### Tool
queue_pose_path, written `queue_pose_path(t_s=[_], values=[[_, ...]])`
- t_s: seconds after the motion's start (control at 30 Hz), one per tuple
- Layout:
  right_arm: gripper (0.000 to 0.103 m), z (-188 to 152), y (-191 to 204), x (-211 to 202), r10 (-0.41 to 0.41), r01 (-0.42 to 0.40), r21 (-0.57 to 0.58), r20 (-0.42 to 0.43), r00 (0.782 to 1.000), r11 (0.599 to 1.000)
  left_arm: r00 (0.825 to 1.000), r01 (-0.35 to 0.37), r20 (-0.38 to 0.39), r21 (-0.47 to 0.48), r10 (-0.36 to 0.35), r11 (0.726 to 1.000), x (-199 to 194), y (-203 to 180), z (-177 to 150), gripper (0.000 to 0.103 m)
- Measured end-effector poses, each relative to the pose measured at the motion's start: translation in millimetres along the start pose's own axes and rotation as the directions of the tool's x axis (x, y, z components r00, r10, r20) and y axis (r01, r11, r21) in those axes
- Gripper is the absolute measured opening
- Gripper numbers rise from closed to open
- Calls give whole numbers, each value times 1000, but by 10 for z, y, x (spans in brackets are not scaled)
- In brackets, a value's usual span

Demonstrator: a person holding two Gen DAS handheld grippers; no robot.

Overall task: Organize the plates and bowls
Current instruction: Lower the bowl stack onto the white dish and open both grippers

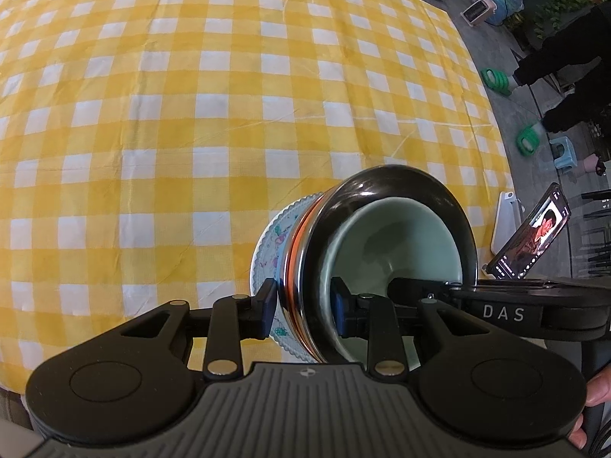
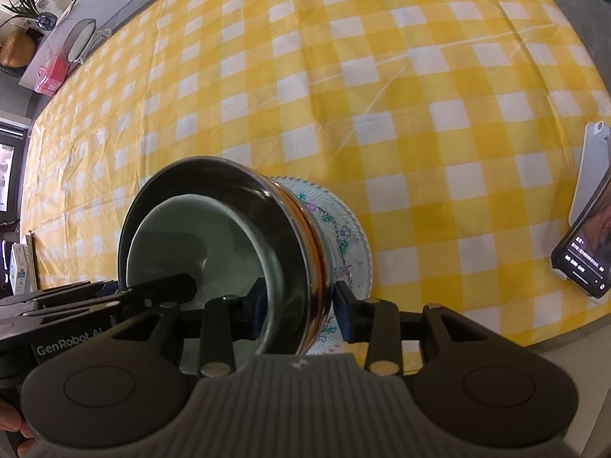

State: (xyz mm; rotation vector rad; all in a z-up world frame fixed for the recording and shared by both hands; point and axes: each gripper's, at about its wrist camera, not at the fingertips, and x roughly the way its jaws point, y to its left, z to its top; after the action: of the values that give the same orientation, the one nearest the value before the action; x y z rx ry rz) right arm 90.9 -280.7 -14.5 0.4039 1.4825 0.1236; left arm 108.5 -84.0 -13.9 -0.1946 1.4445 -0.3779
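Two handheld grippers meet on one nested stack of dishes low in the middle of both wrist views, above a table covered in a yellow-and-white checked cloth (image 1: 191,114). The stack has three layers: a pale green bowl (image 1: 385,244) sits inside a dark, shiny metal bowl (image 1: 385,187), which in turn rests against a patterned plate (image 1: 273,236) with a beaded rim. The left gripper (image 1: 303,311) has its tongs clamped across the stack's edge, one pad outside by the plate and the other inside the green bowl. The right gripper (image 2: 301,313) is clamped likewise on the opposite edge, one pad inside the green bowl and one against the plate's outer face. Gripping from both sides probably keeps the loose layers from sliding apart and shares the weight, which suits moving everything as one unit. In both views the stack appears tipped, its opening turned toward the camera, though the fisheye distortion may exaggerate this. Whether the plate's underside touches the cloth or hangs above it cannot be told, because the gripper bodies cover the bottom of the stack. At the right edge of each view a phone (image 2: 584,244) leans propped with its screen lit, partly cut off. A person's legs and green sandals (image 1: 496,80) show at the upper right of the left view.
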Motion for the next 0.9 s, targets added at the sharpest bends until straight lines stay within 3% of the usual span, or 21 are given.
queue_pose_path(t_s=[0.1, 0.27, 0.5, 0.6, 0.77, 0.9], values=[[48, 7, 31, -1, -10, 10, -9, 0, 1000, 1000, 1000, 7, 13, -9, -7, 1000, -31, 14, 0, 50], [61, 20, 127, 4, -33, 33, -55, -8, 999, 998, 999, 26, 24, 9, -26, 1000, -92, 5, 7, 64], [72, 47, 265, -45, -75, 70, -149, -27, 997, 986, 998, 54, 19, 50, -55, 997, -271, 35, 102, 71], [72, 40, 334, -157, -86, 83, -180, -9, 996, 980, 998, 46, 41, 78, -49, 996, -431, 48, 94, 72], [72, -79, 546, -445, -116, 133, -261, 80, 990, 956, 988, -3, 152, 174, -23, 985, -797, 33, -77, 72], [73, -291, 784, -725, -136, 208, -352, 217, 967, 912, 957, -94, 289, 231, 24, 968, -1097, 14, -315, 71]])
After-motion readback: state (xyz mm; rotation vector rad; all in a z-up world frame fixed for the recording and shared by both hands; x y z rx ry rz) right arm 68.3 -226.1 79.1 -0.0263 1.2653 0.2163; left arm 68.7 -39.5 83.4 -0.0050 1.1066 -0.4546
